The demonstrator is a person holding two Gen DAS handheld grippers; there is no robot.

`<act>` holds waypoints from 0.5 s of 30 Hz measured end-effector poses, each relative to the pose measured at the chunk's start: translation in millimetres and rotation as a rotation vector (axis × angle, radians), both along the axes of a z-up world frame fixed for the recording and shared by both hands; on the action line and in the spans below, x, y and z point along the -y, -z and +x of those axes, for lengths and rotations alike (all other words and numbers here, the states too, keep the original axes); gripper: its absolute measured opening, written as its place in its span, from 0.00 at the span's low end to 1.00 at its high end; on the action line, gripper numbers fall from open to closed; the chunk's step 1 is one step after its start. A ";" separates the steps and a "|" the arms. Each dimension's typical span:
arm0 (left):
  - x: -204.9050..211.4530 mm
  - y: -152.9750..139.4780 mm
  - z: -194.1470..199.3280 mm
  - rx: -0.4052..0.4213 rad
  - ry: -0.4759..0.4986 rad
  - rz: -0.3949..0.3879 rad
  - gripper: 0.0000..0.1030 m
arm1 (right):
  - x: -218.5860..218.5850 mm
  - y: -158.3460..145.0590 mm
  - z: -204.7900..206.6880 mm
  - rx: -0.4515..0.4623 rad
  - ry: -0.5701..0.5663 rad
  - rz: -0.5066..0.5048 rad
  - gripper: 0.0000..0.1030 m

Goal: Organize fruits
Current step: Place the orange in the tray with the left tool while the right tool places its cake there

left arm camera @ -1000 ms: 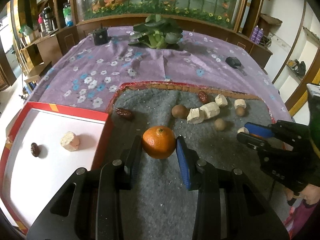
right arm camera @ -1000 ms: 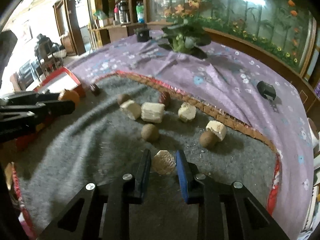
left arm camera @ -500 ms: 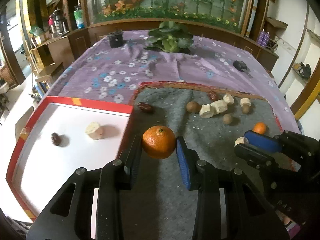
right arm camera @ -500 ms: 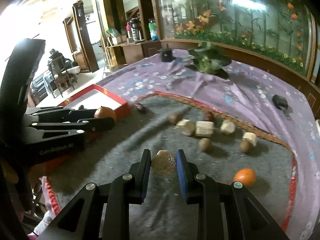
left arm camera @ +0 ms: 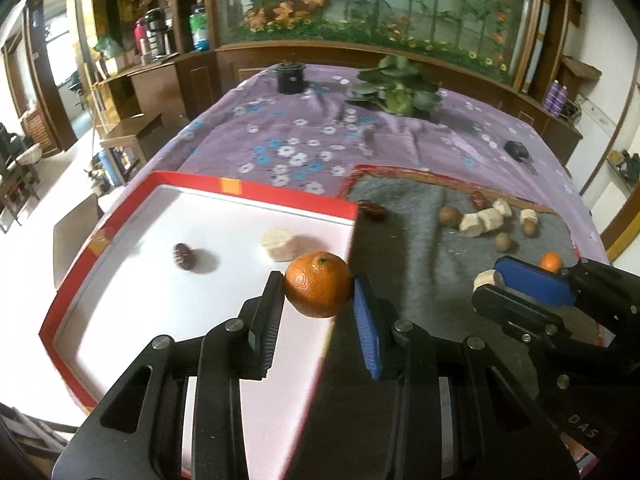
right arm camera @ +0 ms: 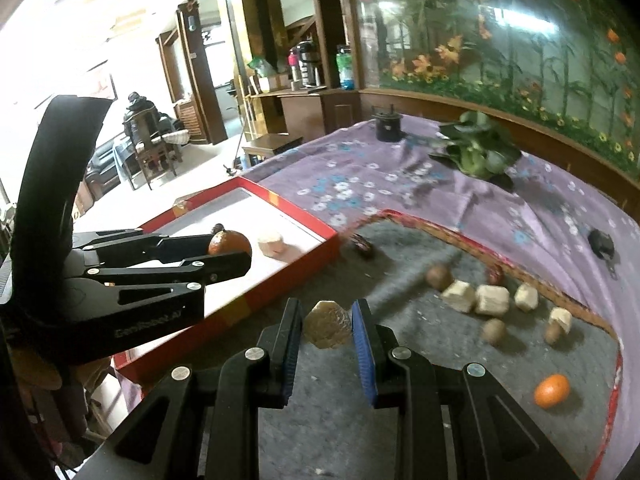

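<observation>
Left gripper (left arm camera: 318,304) clamped on round orange mandarin (left arm camera: 318,289) above right edge of red-rimmed white tray (left arm camera: 256,196), right gripper (right arm camera: 326,330) clamped on pale faceted chunk (right arm camera: 327,329) over grey felt mat (right arm camera: 400,400), purple floral tablecloth (left arm camera: 320,136), wood-panelled room.

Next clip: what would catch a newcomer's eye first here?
The bright orange clamped in the left gripper, hanging above the right edge of the red-rimmed white tray. Next, the pale faceted chunk pinched in the right gripper above the grey felt mat, where a second orange lies near the mat's right edge.
</observation>
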State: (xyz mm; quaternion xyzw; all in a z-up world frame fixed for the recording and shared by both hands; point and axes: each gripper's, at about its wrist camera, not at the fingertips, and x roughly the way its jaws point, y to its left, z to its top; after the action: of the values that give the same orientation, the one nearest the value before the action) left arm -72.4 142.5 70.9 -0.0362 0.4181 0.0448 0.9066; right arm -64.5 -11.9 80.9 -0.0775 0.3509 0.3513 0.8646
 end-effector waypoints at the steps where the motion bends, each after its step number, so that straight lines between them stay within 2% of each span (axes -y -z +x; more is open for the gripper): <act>1: -5.7 0.5 -1.6 -0.001 -0.010 -0.002 0.33 | -2.8 -0.2 1.0 -0.001 -0.005 0.001 0.24; 15: -78.6 17.6 -6.4 -0.042 -0.142 -0.048 0.33 | -70.1 0.7 13.8 -0.018 -0.113 -0.006 0.24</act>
State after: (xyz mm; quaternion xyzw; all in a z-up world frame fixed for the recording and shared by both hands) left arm -78.8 221.0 53.3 -0.0867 0.4342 0.0998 0.8911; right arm -50.7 58.1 80.1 -0.0964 0.3549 0.3991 0.8399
